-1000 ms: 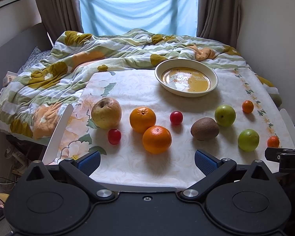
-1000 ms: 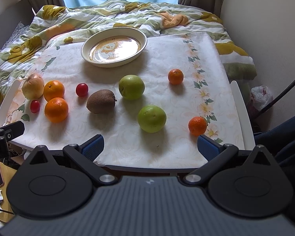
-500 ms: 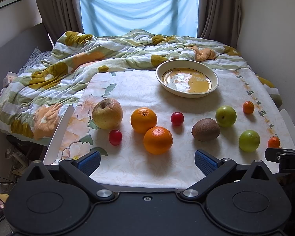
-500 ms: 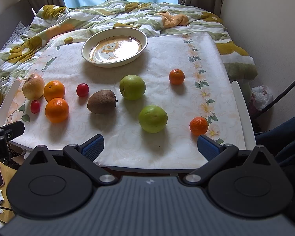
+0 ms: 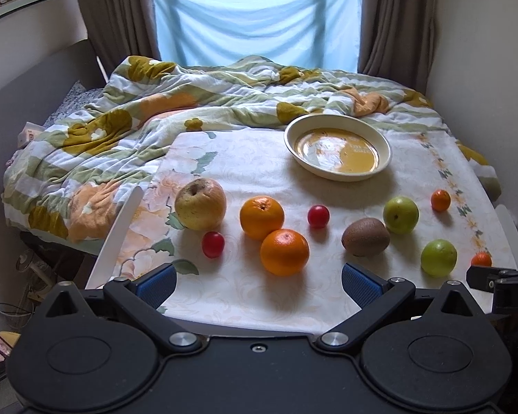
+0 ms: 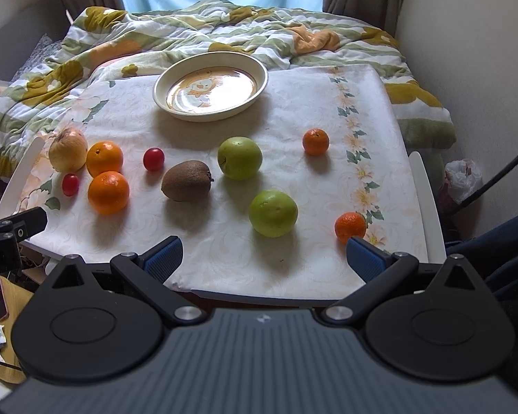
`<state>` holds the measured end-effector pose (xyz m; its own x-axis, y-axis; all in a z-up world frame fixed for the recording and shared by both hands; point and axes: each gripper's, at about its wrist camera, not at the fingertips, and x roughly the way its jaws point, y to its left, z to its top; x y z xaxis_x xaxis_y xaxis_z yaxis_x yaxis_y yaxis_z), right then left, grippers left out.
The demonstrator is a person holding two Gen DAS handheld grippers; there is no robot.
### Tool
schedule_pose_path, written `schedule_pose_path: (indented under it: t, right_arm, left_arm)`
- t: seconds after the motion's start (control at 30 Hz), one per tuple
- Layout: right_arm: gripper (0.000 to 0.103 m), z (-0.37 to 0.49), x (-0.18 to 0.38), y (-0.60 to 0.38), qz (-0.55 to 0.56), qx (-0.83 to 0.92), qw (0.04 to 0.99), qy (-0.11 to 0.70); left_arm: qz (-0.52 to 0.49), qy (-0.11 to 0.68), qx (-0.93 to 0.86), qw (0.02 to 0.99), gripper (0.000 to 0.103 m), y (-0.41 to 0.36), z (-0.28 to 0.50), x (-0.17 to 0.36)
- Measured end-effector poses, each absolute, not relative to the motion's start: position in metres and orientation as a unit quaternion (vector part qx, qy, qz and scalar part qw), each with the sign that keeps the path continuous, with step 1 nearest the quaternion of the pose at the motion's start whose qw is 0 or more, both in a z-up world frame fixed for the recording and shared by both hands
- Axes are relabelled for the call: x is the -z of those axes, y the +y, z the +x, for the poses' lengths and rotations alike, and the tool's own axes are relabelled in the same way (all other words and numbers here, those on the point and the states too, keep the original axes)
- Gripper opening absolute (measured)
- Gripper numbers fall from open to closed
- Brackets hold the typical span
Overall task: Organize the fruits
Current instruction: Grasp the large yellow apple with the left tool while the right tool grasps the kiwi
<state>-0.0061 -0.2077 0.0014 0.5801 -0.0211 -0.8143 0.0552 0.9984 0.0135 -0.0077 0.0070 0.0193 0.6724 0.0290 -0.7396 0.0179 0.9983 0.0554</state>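
Observation:
Fruits lie loose on a floral-clothed table (image 5: pixel 245 296): a yellow apple (image 5: pixel 200 203), two oranges (image 5: pixel 261 217) (image 5: pixel 284 252), two small red fruits (image 5: pixel 213 244) (image 5: pixel 318 216), a kiwi (image 5: pixel 365 236), two green apples (image 6: pixel 239 157) (image 6: pixel 273 213) and two small mandarins (image 6: pixel 315 141) (image 6: pixel 350 226). An empty cream plate (image 5: pixel 337 146) stands at the back, also in the right wrist view (image 6: pixel 210 86). My left gripper (image 5: pixel 257 284) is open and empty near the front edge. My right gripper (image 6: pixel 263 258) is open and empty, just short of the nearer green apple.
A rumpled floral duvet (image 5: pixel 127 131) covers the bed behind and left of the table. A wall (image 6: pixel 473 69) closes the right side. White chair rails (image 5: pixel 115 238) (image 6: pixel 426 207) flank the table. A plastic bag (image 6: pixel 464 179) lies on the floor at right.
Both views have shifted slightly; the fruits sit a touch further right and lower in frame. No fruit has moved and both grippers stay open.

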Motion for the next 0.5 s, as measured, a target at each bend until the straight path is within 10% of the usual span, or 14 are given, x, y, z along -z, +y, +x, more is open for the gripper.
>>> schedule_pose_path:
  t: [0.5]
  right_arm:
    - [0.103,0.041,0.018,-0.178,-0.019,-0.068,0.892,0.446]
  left_arm:
    - [0.006,0.393,-0.068,0.917,0.103,0.054,0.033,-0.006]
